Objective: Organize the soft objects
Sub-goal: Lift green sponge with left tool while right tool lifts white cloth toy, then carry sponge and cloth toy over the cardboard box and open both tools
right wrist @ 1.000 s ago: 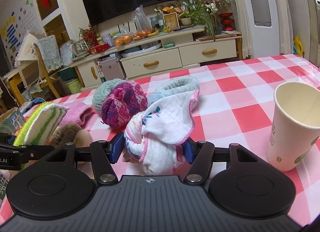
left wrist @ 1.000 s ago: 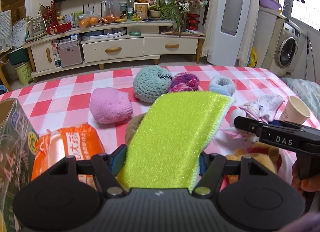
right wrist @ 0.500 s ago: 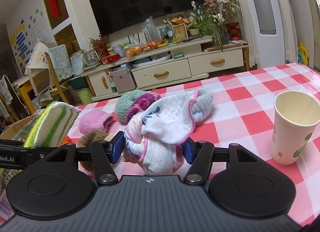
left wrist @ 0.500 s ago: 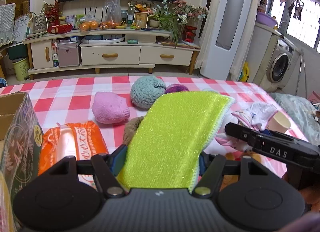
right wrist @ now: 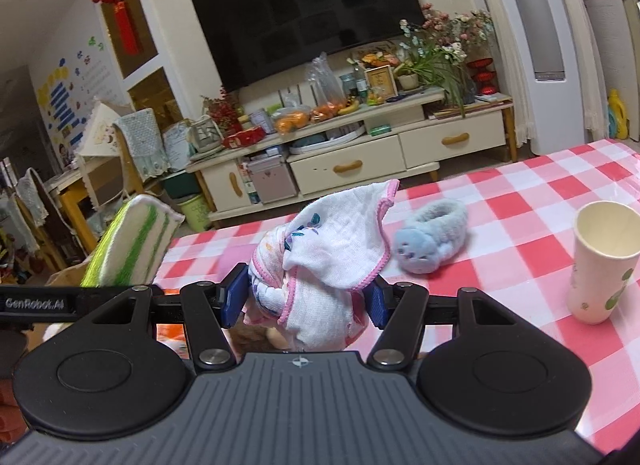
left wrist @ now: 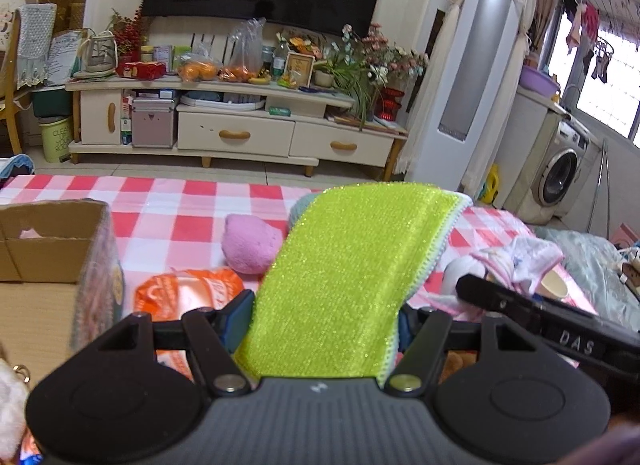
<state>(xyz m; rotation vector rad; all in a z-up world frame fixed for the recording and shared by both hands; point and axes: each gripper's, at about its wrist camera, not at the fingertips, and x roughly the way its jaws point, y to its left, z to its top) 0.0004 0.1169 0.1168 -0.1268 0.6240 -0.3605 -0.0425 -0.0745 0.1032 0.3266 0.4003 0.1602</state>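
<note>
My left gripper (left wrist: pixel 322 317) is shut on a lime-green sponge cloth (left wrist: pixel 352 265) and holds it up above the checked table. The cloth also shows in the right wrist view (right wrist: pixel 136 241), at the left. My right gripper (right wrist: pixel 302 297) is shut on a white cloth with pink trim (right wrist: pixel 332 249), lifted off the table; it also shows in the left wrist view (left wrist: pixel 520 257). An open cardboard box (left wrist: pixel 52 249) stands at the left. A pink soft lump (left wrist: pixel 250 243) and a pale blue fluffy slipper (right wrist: pixel 432 241) lie on the table.
An orange packet (left wrist: pixel 188 293) lies beside the box. A paper cup (right wrist: pixel 600 261) stands at the right on the red-and-white checked table (right wrist: pixel 520 193). A brown plush toy (right wrist: pixel 256 339) lies under my right gripper. A TV cabinet (left wrist: pixel 240 133) stands beyond the table.
Both grippers have risen and drawn back with their cloths. The cardboard box has come further into the left wrist view. The teal and purple knitted balls have gone from sight.
</note>
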